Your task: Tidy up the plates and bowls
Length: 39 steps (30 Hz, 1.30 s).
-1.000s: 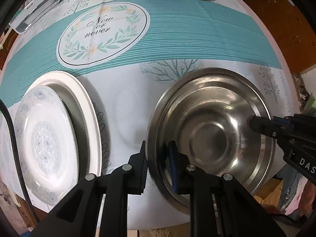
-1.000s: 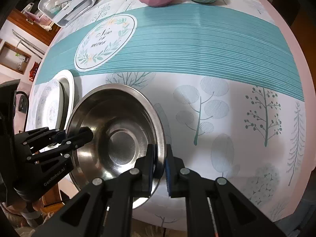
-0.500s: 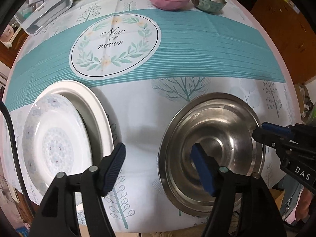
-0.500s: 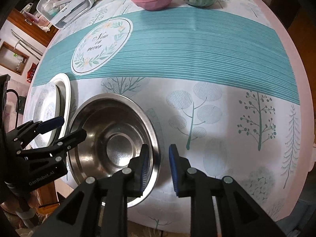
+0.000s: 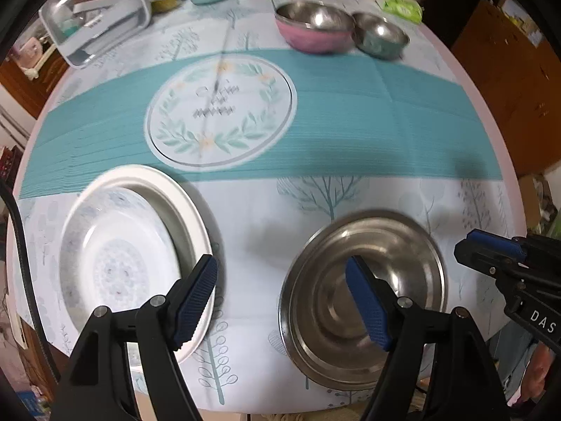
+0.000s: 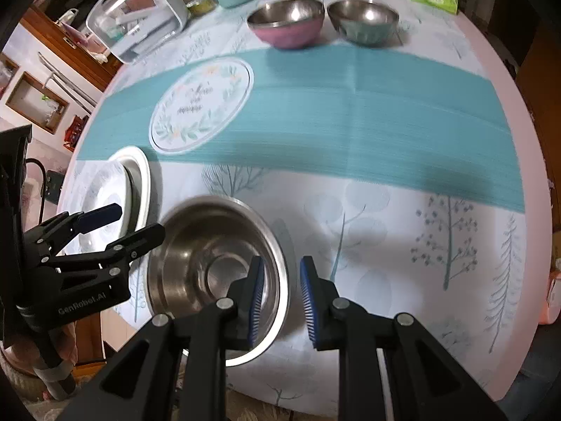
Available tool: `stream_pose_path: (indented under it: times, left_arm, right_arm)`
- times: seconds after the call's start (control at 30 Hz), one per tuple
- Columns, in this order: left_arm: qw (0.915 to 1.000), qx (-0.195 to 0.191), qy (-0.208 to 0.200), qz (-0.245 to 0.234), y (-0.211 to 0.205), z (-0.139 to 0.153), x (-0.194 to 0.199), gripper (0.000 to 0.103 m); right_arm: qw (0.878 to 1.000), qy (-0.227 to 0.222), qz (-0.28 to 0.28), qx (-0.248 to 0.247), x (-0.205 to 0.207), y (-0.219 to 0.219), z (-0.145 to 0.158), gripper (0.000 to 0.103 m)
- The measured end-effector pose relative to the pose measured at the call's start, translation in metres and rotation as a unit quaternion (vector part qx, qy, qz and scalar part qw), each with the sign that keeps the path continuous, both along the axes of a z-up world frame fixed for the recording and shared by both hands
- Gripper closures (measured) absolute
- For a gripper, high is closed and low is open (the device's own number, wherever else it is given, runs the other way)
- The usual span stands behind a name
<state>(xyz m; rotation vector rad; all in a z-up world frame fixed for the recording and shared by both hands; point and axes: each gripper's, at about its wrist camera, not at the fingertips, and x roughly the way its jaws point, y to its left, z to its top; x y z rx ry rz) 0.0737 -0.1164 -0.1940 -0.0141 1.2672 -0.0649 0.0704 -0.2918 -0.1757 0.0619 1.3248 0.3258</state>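
Big shallow steel plate (image 5: pixel 364 291) sits flat on the near edge of the round desk (image 5: pixel 350 129), shiny metal with a stepped centre ring and a wide flat rim — nothing is gripping it. The left gripper (image 5: pixel 282 298) hangs over it with its jaws spread wide; they've just been opening, and only air is between the ribbed blue pads (image 5: pixel 194 298). One pad floats above the plate's middle, the other over the rim of the white plates. The right gripper (image 6: pixel 280 298) has its jaws parted by a narrow gap, also just opened a bit, straddling the steel plate's right rim from above without pinching it.

Just left of the steel plate there's a plain white ceramic plate (image 5: pixel 182 210) with a smaller patterned plate (image 5: pixel 115 263) resting inside it, glossy, with a faint blue motif.

At the far side of the desk a pink bowl (image 6: pixel 285 26) with a steel lining stands right beside a grey-green steel bowl (image 6: pixel 364 21) — both round and deep. The tablecloth (image 6: pixel 350 112) looks smooth, with a teal striped band, printed trees and a round wreath emblem. A clear plastic box (image 5: pixel 98 24) sits at the far left.
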Motion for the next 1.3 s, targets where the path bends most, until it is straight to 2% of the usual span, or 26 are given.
stream_pose_path:
  times: [0.2,0.47,0.57,0.73,0.8,0.87,0.9,1.03,1.1,1.17,1.23,1.3]
  left_arm:
    - [0.9994,-0.005,-0.029,0.017,0.000,0.033,0.001,0.029]
    - [0.9962,0.040,-0.076,0.011,0.006,0.092,0.015,0.028]
    - [0.9933,0.058,-0.099,0.011,0.014,0.121,0.031,0.027]
    - [0.9909,0.055,-0.123,0.004,0.023,0.162,0.061,0.027]
    - [0.9901,0.056,-0.129,-0.005,0.024,0.173,0.075,0.027]
    - [0.9885,0.063,-0.136,-0.017,0.024,0.184,0.095,0.027]
    - [0.9880,0.063,-0.139,-0.022,0.023,0.188,0.106,0.027]
    - [0.9873,0.058,-0.142,-0.041,0.023,0.196,0.154,0.027]
    - [0.9879,0.057,-0.135,-0.053,0.024,0.192,0.182,0.027]
    - [0.9896,0.058,-0.120,-0.053,0.025,0.182,0.208,0.027]
    - [0.9936,0.032,-0.096,-0.051,0.029,0.167,0.243,0.027]
    - [0.9961,0.011,-0.076,-0.044,0.032,0.147,0.271,0.027]
  right_arm:
    - [0.999,-0.033,0.017,0.011,0.011,-0.007,0.028,0.082]
    - [0.995,-0.088,0.036,0.006,0.035,-0.019,0.072,0.082]
    - [0.994,-0.109,0.031,0.005,0.049,-0.025,0.091,0.082]
    - [0.992,-0.124,0.020,0.004,0.076,-0.030,0.115,0.081]
    - [0.992,-0.128,0.017,0.000,0.090,-0.031,0.127,0.078]
    - [0.991,-0.136,0.015,-0.004,0.103,-0.031,0.138,0.069]
    - [0.990,-0.142,0.012,-0.008,0.109,-0.031,0.145,0.069]
    - [0.986,-0.163,-0.005,-0.028,0.135,-0.029,0.166,0.068]
    - [0.986,-0.164,-0.017,-0.022,0.152,-0.028,0.173,0.064]
    - [0.986,-0.164,-0.035,-0.016,0.170,-0.028,0.173,0.058]
    - [0.986,-0.157,-0.049,-0.011,0.185,-0.027,0.168,0.058]
    - [0.989,-0.129,-0.067,0.010,0.206,-0.027,0.153,0.058]
